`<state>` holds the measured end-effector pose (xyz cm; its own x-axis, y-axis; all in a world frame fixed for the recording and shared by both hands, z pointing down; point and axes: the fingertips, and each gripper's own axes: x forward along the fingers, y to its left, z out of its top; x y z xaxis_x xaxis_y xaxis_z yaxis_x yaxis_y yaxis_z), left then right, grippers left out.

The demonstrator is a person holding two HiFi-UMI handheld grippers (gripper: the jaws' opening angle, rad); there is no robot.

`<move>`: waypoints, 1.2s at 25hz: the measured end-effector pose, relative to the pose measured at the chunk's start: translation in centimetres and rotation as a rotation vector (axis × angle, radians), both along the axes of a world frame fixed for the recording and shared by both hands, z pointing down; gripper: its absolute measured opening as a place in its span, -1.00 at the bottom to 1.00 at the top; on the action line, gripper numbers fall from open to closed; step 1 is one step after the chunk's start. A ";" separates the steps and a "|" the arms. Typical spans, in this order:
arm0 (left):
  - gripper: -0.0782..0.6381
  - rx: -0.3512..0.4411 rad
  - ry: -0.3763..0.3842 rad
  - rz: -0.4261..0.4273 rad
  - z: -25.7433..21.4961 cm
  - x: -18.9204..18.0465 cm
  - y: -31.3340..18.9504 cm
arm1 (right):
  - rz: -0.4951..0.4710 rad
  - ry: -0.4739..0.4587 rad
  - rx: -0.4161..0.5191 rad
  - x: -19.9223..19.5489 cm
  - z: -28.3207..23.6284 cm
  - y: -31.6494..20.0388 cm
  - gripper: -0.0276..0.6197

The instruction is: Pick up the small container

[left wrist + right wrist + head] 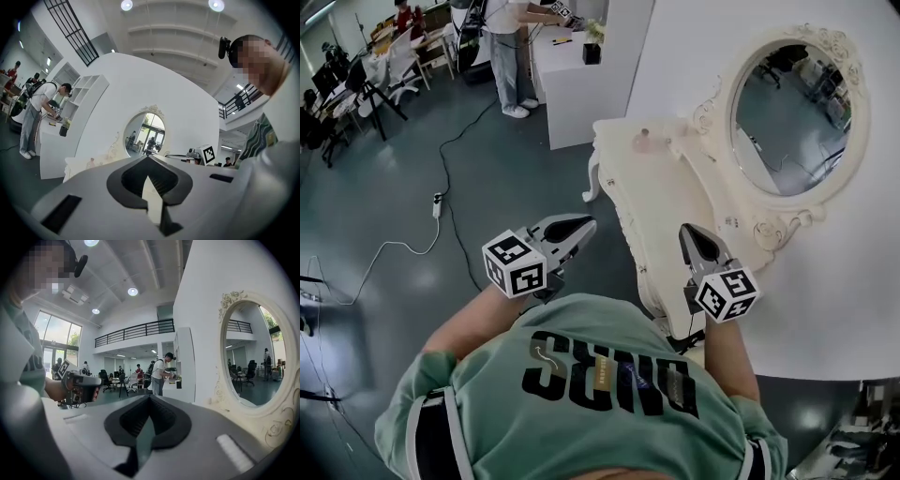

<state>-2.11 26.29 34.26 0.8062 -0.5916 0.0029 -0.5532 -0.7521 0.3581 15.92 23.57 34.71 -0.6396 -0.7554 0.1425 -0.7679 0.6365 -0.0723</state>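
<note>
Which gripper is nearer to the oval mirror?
Right. The right gripper is over the dressing table, near the mirror; the left gripper is over the floor, farther away.

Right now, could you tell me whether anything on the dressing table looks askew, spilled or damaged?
Nothing stands out: the small container sits at the far end of the dressing table with nothing spilled around it, and the oval mirror looks intact.

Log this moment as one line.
left gripper: shut, empty | right gripper: shut, empty | small container: on vanity table, far end, untouched | pick: not begun
</note>
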 end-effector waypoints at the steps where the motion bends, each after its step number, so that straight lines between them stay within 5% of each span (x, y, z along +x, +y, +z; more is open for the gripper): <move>1: -0.77 -0.007 -0.004 -0.003 0.1 0.2 0.0 | -0.005 -0.006 -0.005 0.1 0.1 -0.2 -0.89; 11: -0.77 -0.038 -0.002 -0.007 1.9 -2.2 -5.4 | -0.026 -0.012 -0.035 -2.2 2.4 -5.7 -0.89; 30: -0.77 -0.009 0.003 0.280 0.3 -9.9 -35.1 | 0.251 -0.018 -0.009 -9.4 0.2 -29.4 -0.89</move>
<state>-12.00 -8.78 34.60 0.9383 -0.3458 0.0046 -0.3233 -0.8724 0.3666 6.50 -5.82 34.88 -0.4346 -0.8896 0.1401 -0.9003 0.4253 -0.0923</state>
